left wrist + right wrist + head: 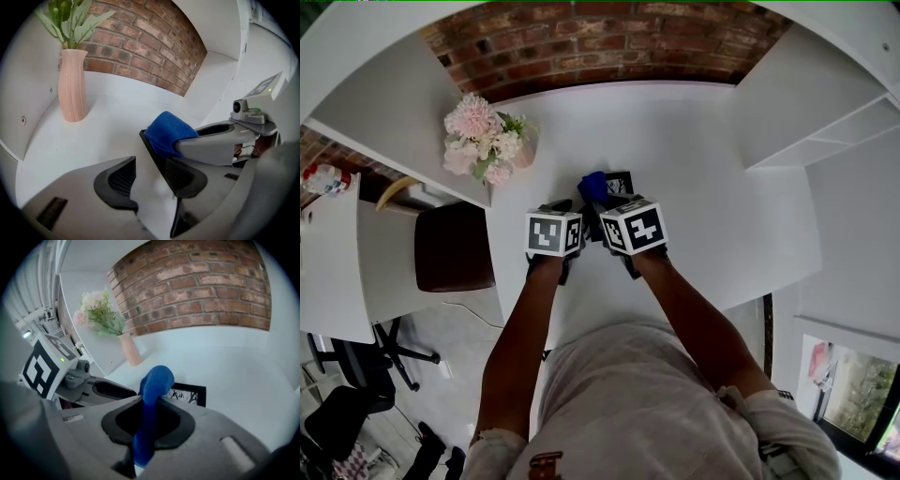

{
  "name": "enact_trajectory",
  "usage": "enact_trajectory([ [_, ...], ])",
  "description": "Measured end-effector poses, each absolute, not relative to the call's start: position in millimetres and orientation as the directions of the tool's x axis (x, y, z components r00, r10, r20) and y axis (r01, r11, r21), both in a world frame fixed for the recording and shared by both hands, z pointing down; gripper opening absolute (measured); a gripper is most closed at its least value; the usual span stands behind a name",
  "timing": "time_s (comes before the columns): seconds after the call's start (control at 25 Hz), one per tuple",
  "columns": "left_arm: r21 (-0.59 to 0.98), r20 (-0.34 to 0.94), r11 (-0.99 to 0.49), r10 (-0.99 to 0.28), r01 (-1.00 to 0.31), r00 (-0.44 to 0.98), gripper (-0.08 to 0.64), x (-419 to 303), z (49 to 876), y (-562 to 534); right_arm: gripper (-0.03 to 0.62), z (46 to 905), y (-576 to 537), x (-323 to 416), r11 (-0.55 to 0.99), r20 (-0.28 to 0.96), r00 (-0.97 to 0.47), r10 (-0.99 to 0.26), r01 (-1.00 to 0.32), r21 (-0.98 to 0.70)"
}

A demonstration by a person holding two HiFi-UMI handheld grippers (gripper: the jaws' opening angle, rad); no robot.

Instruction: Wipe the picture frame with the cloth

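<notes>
Right gripper (pixel 146 425) is clamped on the blue cloth (pixel 157 380), with the wad poking out front to rub the picture frame (pixel 190 395), at its 1 o'clock on the table (pixel 712 178). Left gripper (pixel 150 180) is spread with the frame's edge just inside, probably to steady it. Vase (pixel 72 84) at 10 o'clock; bare tabletop from 1 to 3.

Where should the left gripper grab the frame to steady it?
Probably grip the frame by its thin near edge, low down, coming from the person's side. It sits edge-on between the open jaws of the left gripper, and the cloth in the right gripper covers its top.
</notes>
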State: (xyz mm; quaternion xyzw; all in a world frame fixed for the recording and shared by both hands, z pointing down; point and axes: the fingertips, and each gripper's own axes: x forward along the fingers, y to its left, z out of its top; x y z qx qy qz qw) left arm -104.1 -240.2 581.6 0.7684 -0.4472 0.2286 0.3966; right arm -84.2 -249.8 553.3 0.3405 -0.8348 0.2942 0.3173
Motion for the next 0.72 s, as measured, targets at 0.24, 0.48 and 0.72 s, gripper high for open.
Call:
enact_trajectory([
  [0.24, 0.405, 0.705, -0.283, -0.509, -0.869, 0.494, 0.19, -105.0, 581.6, -240.0, 0.049, 562.2, -252.9, -70.1, 0.594, 0.764, -0.515, -0.388, -0.774, -0.221],
  [0.48, 0.405, 0.705, -0.282, -0.51, -0.87, 0.493, 0.19, -105.0, 581.7, -240.6, 0.051, 562.7, -257.5, -44.5, 0.56, 0.777, -0.479, -0.409, -0.804, -0.201],
  [0.72, 0.404, 0.706, -0.283, -0.508, -0.87, 0.493, 0.19, -105.3, 581.8, -239.8, 0.05, 559.9, -262.3, -8.5, 0.508, 0.785, -0.436, -0.439, -0.842, -0.183],
])
